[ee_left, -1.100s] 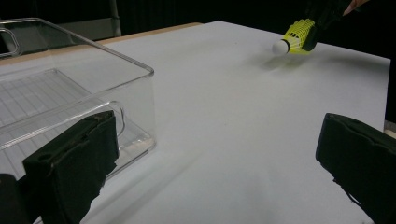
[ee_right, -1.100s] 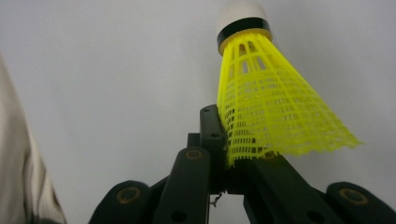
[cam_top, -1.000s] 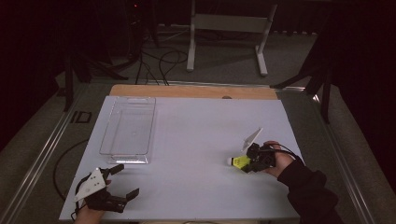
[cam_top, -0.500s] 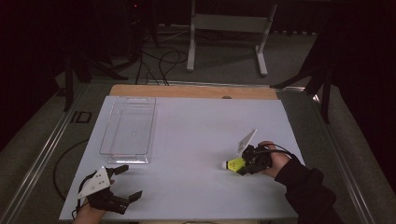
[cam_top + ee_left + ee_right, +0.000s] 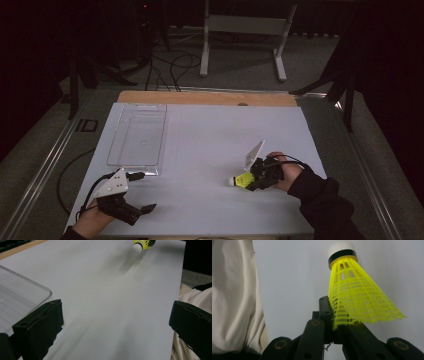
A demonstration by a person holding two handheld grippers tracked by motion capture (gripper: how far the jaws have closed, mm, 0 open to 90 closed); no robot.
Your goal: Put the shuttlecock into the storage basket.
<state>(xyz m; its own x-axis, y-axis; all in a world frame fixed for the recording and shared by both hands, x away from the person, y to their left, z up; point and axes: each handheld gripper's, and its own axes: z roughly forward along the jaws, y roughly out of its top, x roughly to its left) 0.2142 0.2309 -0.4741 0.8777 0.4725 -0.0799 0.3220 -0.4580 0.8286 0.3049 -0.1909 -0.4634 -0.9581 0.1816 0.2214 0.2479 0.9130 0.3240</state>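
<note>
Left gripper (image 5: 134, 209) at the table's (image 5: 210, 130) near left corner, jaws wide apart and empty, right gripper (image 5: 248, 180) near the right edge pinching a yellow shuttlecock (image 5: 357, 297) by its skirt, clear tray (image 5: 137, 135) farther along the left edge.

From the high view I am seeing the white table (image 5: 200, 150) lit evenly from above while the floor and room around it are sinking into near black. In the left gripper view, soft blur is smearing the tabletop, and the clear tray (image 5: 17, 292) is catching a faint glare along its rim. In the right gripper view the yellow shuttlecock (image 5: 357, 295) is glowing sharp and saturated, with the pale cloth at the left going soft.
</note>
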